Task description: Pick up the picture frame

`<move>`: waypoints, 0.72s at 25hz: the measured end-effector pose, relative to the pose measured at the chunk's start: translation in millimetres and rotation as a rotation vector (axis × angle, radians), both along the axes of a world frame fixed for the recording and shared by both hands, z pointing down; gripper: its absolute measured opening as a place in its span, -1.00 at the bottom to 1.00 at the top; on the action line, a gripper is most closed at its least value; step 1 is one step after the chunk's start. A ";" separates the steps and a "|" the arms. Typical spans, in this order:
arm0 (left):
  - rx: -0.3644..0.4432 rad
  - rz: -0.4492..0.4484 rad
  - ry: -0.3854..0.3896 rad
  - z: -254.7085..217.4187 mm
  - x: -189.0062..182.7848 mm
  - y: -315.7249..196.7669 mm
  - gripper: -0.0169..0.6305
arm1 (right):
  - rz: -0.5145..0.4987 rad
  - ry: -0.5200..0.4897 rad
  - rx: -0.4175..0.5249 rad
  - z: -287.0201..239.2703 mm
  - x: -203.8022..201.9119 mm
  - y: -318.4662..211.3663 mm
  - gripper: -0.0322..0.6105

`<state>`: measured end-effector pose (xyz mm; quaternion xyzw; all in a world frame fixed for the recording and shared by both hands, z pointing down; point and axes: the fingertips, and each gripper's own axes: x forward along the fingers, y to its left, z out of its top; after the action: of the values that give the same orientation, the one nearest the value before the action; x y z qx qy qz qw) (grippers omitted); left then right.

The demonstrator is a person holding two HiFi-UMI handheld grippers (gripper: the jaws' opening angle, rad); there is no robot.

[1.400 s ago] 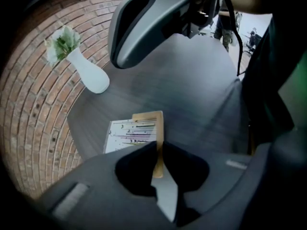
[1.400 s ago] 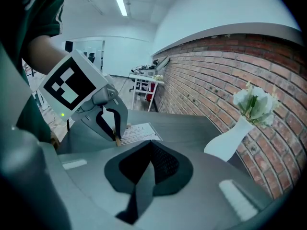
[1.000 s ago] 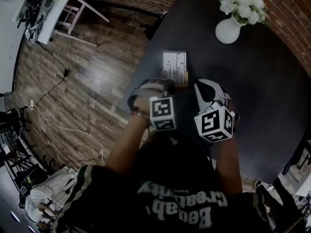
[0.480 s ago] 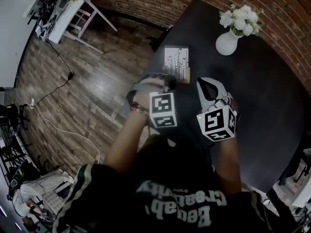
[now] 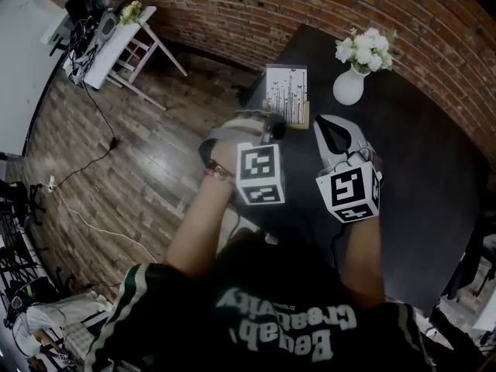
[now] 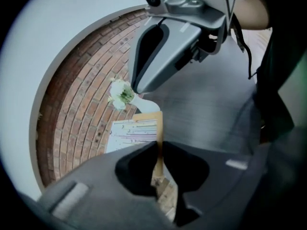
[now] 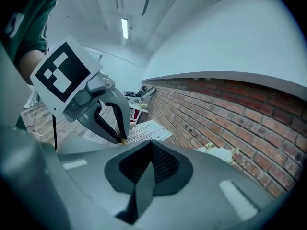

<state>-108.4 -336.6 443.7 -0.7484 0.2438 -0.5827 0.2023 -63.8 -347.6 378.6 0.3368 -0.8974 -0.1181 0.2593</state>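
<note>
The picture frame [image 5: 287, 93], a white print with dark streaks and a light wooden rim, hangs above the dark table [image 5: 418, 169] near its far left corner. My left gripper [image 5: 273, 128] is shut on the frame's wooden edge; in the left gripper view the edge [image 6: 157, 143] runs straight between the jaws of my left gripper [image 6: 159, 151]. My right gripper [image 5: 325, 124] hovers just right of the frame, apart from it. In the right gripper view the jaws of my right gripper [image 7: 151, 146] meet with nothing between them, and the left gripper [image 7: 120, 135] holds the frame [image 7: 146, 131] ahead.
A white vase of white flowers [image 5: 350, 84] stands on the table just right of the frame. A brick wall [image 5: 232, 14] runs behind. A white side table [image 5: 116, 41] and cables [image 5: 85, 200] are on the wooden floor to the left.
Both grippers have risen together, and the frame has come up off the table with the left one. The head view has tilted, showing more wall and the vase nearer the frame.
</note>
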 end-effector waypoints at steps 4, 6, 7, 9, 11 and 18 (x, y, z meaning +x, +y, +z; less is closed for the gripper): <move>0.032 0.043 0.012 -30.2 8.3 -1.7 -0.82 | 0.017 -0.008 0.027 -28.0 3.4 2.5 -0.88; 0.047 0.055 0.030 -45.0 12.1 -3.9 -0.82 | 0.022 -0.018 0.047 -44.0 3.3 3.5 -0.88; 0.058 0.061 0.037 -52.3 13.6 -6.0 -0.82 | 0.023 -0.024 0.056 -51.6 3.5 3.5 -0.88; 0.084 0.072 0.036 -66.4 15.5 -11.4 -0.82 | 0.029 -0.032 0.069 -63.0 4.6 2.6 -0.88; 0.112 0.084 0.032 -80.0 16.4 -15.6 -0.82 | 0.036 -0.031 0.083 -71.4 5.4 1.3 -0.88; 0.163 0.149 0.057 -120.0 16.7 -24.7 -0.82 | 0.092 -0.028 0.116 -97.0 4.5 -3.7 -0.88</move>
<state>-91.8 -361.3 323.7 -0.7618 0.2399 -0.5227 0.2981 -59.2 -351.3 281.6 0.3936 -0.8762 -0.1534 0.2321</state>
